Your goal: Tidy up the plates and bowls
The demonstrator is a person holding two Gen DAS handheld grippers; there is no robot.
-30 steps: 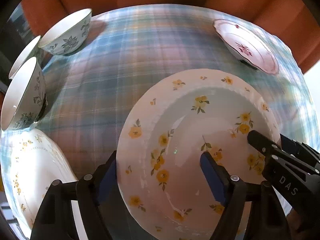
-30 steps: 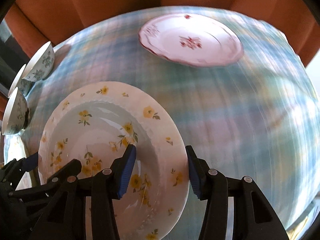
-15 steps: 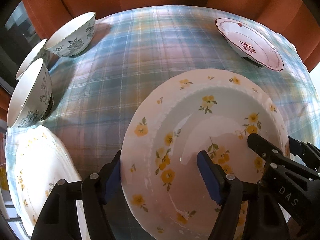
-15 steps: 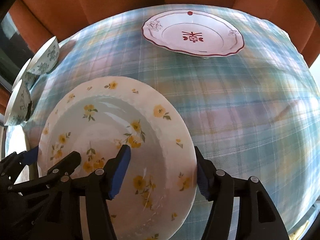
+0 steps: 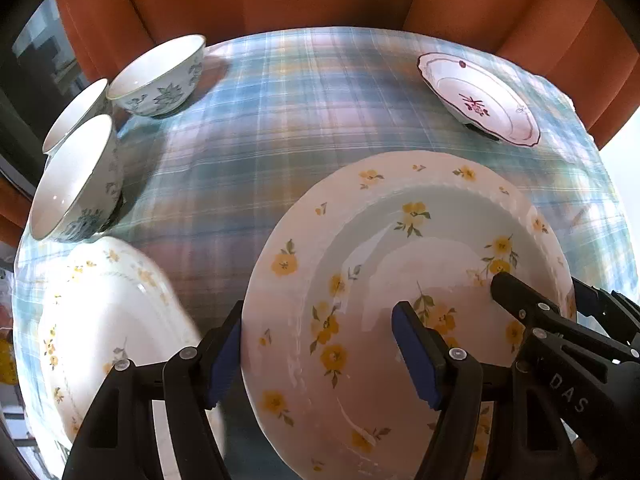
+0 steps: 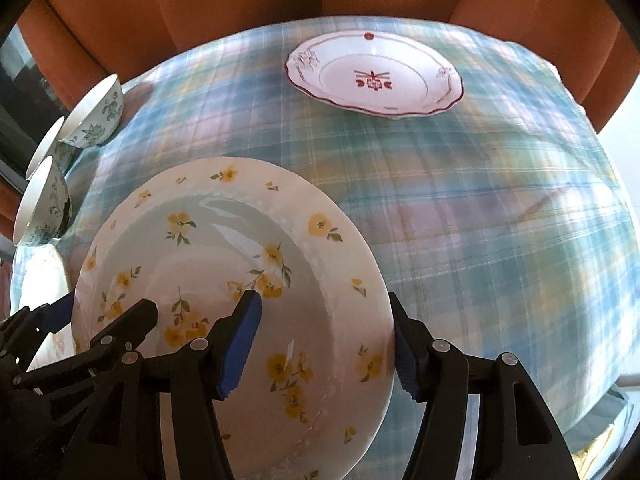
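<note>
Fingers (image 5: pixel 414 356) of left gripper (image 5: pixel 320 354) and right gripper (image 6: pixel 322 350) straddle yellow-flower plate (image 5: pixel 400 280) rims, contact unclear; carrying step; next, stack on matching plate (image 5: pixel 100 320) at 9 o'clock.

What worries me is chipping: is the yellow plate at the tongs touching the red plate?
Apart. The right wrist view shows a broad strip of tablecloth between the yellow plate and the red plate.

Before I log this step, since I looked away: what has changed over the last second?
Both the left gripper and the right gripper carried the yellow-flowered plate slightly upward, away from the tablecloth. The right gripper's jaws spread a little wider across its rim. Unchanged: both grips, the three bowls, the red-patterned plate.
</note>
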